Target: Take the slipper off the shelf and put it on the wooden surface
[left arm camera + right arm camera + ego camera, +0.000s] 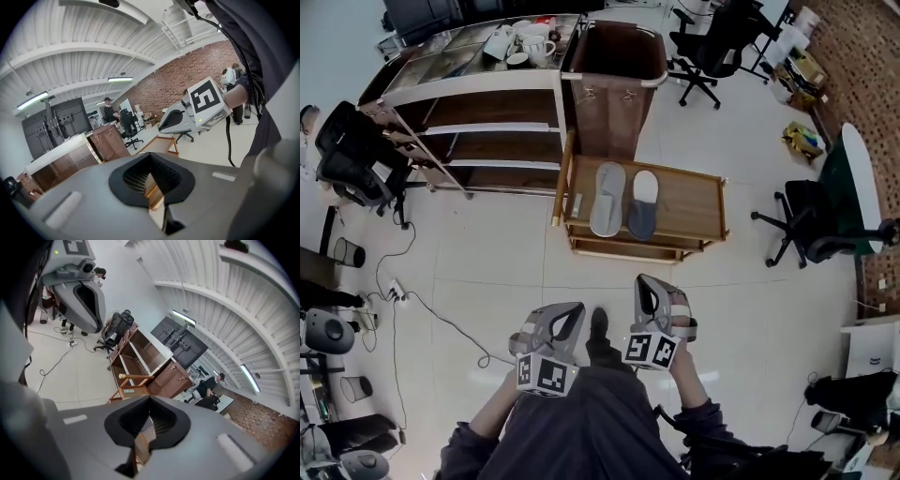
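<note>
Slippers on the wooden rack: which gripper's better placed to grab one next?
Probably right. The right gripper sits farther forward, in line with the dark-toed slipper; the left gripper is offset. Both empty.

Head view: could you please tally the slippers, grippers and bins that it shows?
Slippers: 2
Grippers: 2
Bin: 1
Total: 5
</note>
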Action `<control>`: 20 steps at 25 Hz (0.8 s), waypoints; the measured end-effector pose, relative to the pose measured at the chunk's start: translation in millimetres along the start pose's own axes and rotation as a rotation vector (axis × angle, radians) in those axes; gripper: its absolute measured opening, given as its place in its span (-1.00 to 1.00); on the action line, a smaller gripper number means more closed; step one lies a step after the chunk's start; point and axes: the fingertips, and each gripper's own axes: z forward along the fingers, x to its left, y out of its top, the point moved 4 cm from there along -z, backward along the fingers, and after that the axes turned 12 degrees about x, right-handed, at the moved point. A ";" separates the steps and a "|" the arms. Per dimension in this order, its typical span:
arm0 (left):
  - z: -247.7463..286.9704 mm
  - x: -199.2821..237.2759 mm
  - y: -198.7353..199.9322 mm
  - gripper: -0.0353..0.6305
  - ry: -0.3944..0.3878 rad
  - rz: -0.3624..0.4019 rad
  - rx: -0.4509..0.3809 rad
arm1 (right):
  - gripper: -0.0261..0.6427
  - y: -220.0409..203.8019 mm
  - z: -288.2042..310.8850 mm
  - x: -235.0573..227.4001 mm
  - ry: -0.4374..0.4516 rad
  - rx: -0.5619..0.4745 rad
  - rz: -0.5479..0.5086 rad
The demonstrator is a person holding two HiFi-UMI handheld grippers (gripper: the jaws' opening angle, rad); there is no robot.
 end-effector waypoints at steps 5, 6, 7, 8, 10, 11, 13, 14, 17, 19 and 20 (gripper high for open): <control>-48.9 -27.4 -16.8 -0.85 -0.034 -0.001 -0.071 | -0.92 13.7 -66.0 31.6 -0.046 0.054 0.004; -57.3 -33.2 -20.3 -0.85 -0.043 -0.002 -0.082 | -0.92 16.2 -76.3 37.5 -0.054 0.065 0.003; -64.6 -39.6 -23.4 -0.85 -0.053 -0.003 -0.091 | -0.92 18.3 -86.2 43.2 -0.061 0.074 0.004; -71.1 -46.2 -26.3 -0.85 -0.065 -0.001 -0.100 | -0.92 19.8 -96.2 48.5 -0.067 0.081 0.006; -82.6 -57.5 -30.4 -0.85 -0.083 0.010 -0.115 | -0.92 22.2 -115.1 58.7 -0.074 0.092 0.009; -88.2 -61.5 -31.5 -0.85 -0.088 0.013 -0.123 | -0.92 23.3 -123.4 63.7 -0.073 0.098 0.009; -99.5 -66.7 -31.9 -0.85 -0.088 0.015 -0.137 | -0.92 24.6 -137.8 72.7 -0.065 0.108 0.009; -104.6 -68.3 -31.5 -0.85 -0.085 0.016 -0.143 | -0.92 25.0 -143.7 75.8 -0.062 0.110 0.013; -115.8 -71.0 -32.4 -0.85 -0.072 0.014 -0.155 | -0.92 27.2 -156.8 82.0 -0.058 0.109 0.028; -120.8 -72.9 -35.9 -0.85 -0.064 0.011 -0.155 | -0.92 29.8 -163.8 87.1 -0.049 0.099 0.037; -122.9 -73.7 -37.7 -0.85 -0.060 0.010 -0.154 | -0.92 31.0 -166.6 90.4 -0.044 0.092 0.037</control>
